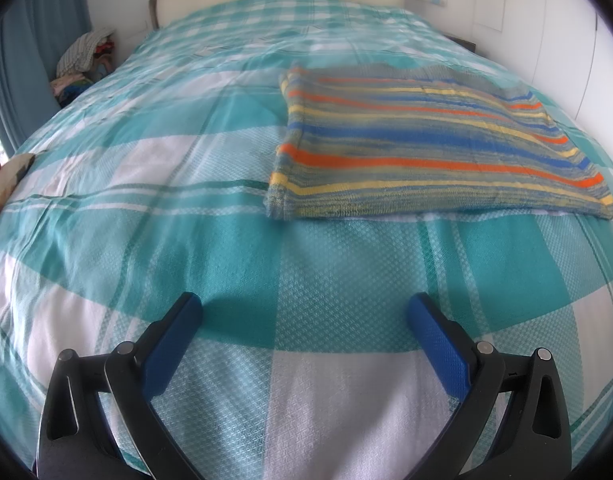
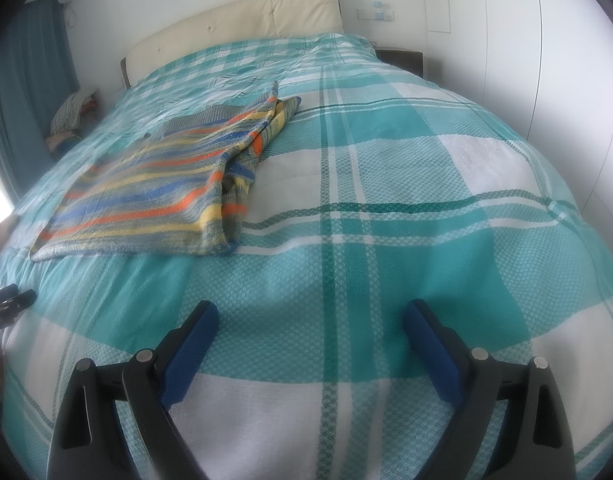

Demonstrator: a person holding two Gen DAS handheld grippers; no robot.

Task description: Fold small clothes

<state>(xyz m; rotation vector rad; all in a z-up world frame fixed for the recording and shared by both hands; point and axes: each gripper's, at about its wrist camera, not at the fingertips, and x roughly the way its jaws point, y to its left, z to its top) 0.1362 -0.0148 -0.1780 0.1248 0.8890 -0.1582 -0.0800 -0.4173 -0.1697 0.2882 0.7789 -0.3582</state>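
A small striped knit garment point(image 1: 426, 148) in blue, orange, yellow and grey lies flat on the teal-and-white plaid bedspread point(image 1: 186, 208). In the left wrist view it is ahead and to the right of my left gripper point(image 1: 304, 306), which is open and empty just above the bedspread. In the right wrist view the garment point(image 2: 158, 188) lies ahead and to the left, with a sleeve folded along its right side. My right gripper point(image 2: 310, 312) is open and empty above the bedspread point(image 2: 426, 208). The left gripper's tip point(image 2: 10, 300) shows at the left edge.
A cream headboard point(image 2: 242, 20) stands at the far end of the bed. A pile of clothes point(image 1: 86, 64) sits beside the bed at far left, by a teal curtain point(image 1: 26, 40). White wardrobe doors point(image 2: 566, 60) line the right side.
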